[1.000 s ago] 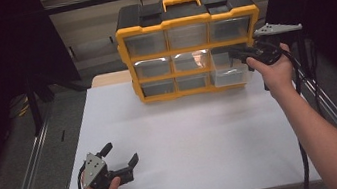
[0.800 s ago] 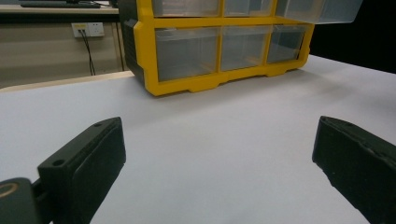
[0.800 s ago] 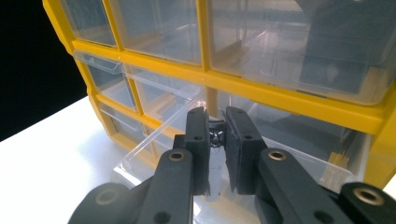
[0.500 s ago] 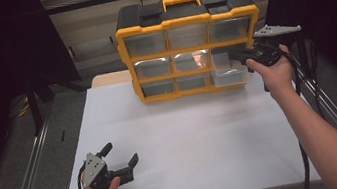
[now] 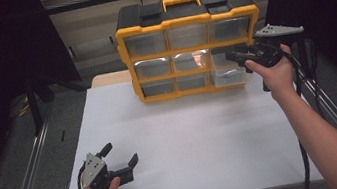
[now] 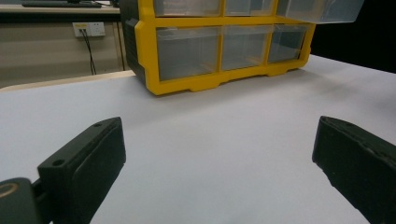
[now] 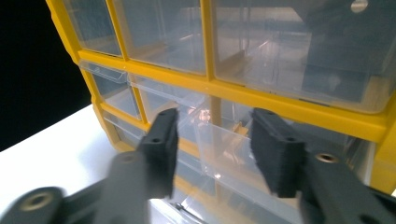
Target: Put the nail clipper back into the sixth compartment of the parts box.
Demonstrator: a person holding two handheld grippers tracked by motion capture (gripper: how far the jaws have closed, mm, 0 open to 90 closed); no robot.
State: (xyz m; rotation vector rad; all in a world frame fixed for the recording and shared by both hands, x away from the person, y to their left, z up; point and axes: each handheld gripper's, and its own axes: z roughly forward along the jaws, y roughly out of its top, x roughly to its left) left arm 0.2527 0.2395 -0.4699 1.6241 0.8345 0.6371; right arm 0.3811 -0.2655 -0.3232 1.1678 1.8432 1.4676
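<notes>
The right claw (image 7: 212, 151) has just been opening, its jaws now apart around the clear middle-row drawer (image 5: 226, 60) of the yellow organizer (image 5: 185, 18) at the counter's (image 5: 188, 137) far edge, likely released; the left claw (image 5: 121, 163) rests apart near the front-left corner.

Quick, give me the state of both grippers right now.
Left gripper: open, empty, low over the white table.
Right gripper: jaws just opened, at the pulled-out clear drawer, not gripping it.

organizer frame (image 5: 190, 50): glossy yellow plastic | drawers (image 7: 224, 154): clear plastic | table (image 5: 189, 142): matt white
</notes>
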